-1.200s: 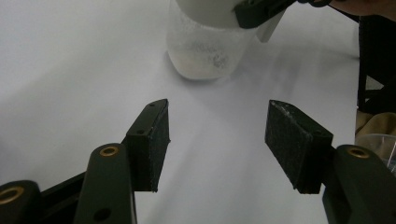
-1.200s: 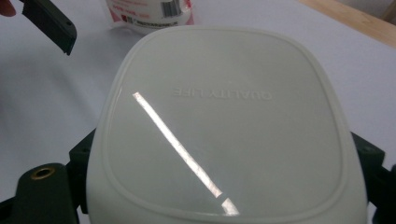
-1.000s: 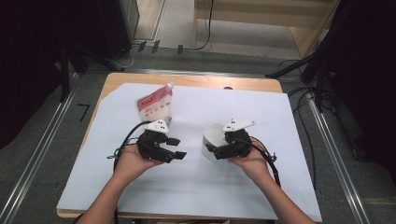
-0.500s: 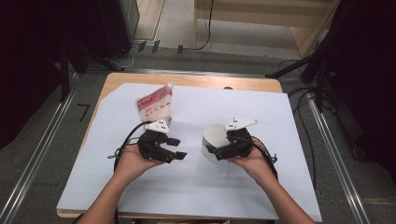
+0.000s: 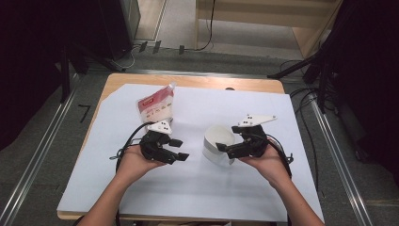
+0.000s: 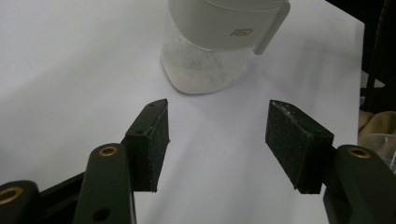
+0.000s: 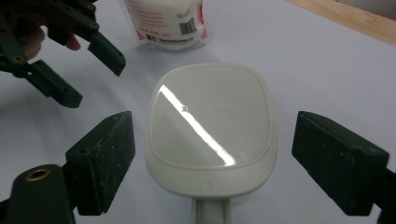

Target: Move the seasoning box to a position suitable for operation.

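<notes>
White-covered bench (image 5: 141,197): right gripper (image 5: 225,149) has risen above the lidded container (image 5: 217,143), jaws apart, just narrowed; left gripper (image 5: 181,149) unmoved, jaws apart

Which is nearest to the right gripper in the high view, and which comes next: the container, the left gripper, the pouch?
1. container, right beside its jaws, at centre.
2. left gripper, further left.
3. pouch, far left, toward the table's back.
</notes>
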The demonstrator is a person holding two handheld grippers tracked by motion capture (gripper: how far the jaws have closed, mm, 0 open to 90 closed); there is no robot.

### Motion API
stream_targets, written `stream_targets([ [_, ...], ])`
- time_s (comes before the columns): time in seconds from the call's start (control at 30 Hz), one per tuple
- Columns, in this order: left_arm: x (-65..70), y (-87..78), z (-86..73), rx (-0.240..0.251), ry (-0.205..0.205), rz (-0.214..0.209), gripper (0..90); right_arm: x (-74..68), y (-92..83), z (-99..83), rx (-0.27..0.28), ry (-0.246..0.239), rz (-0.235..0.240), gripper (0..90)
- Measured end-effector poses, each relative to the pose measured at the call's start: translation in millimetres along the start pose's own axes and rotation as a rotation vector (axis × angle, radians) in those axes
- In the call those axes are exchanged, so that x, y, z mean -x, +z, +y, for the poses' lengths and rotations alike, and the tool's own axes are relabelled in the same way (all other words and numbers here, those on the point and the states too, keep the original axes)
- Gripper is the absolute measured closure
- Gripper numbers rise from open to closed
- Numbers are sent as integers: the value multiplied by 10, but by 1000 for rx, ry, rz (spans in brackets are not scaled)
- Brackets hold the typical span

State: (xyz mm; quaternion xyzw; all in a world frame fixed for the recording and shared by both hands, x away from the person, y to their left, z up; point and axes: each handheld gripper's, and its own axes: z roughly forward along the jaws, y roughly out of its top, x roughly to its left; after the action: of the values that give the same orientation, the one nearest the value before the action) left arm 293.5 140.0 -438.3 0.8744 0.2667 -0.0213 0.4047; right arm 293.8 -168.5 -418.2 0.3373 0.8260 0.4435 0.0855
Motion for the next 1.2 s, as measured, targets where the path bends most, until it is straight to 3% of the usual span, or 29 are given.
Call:
stream_targets([
  [0.1,-31,-6,33,1,2,-9,409,22,-118,-17,3,-6,26,177],
  [0.23,-48,-9,91,-2,11,-8,413,64,-237,-77,10,-3,8,208],
  [0.43,-32,-36,221,10,34,20,467,130,-361,-212,1,-14,-7,370],
  [0.57,-36,-56,328,30,40,-7,526,144,-412,-280,14,-4,-12,422],
  [0.63,-54,-52,385,33,37,0,545,148,-428,-310,6,0,-17,471],
  [0.8,-108,-4,462,-17,58,16,498,72,-418,-419,-9,-26,-48,623],
  [0.9,-147,30,460,-27,63,7,456,45,-411,-459,-12,-9,-30,672],
  [1.07,-195,33,449,4,52,3,421,25,-396,-557,9,38,16,806],
  [1.13,-198,50,438,14,50,0,420,15,-384,-567,11,41,18,827],
  [1.2,-194,91,436,-13,68,-8,409,-32,-321,-583,-5,21,31,875],
])
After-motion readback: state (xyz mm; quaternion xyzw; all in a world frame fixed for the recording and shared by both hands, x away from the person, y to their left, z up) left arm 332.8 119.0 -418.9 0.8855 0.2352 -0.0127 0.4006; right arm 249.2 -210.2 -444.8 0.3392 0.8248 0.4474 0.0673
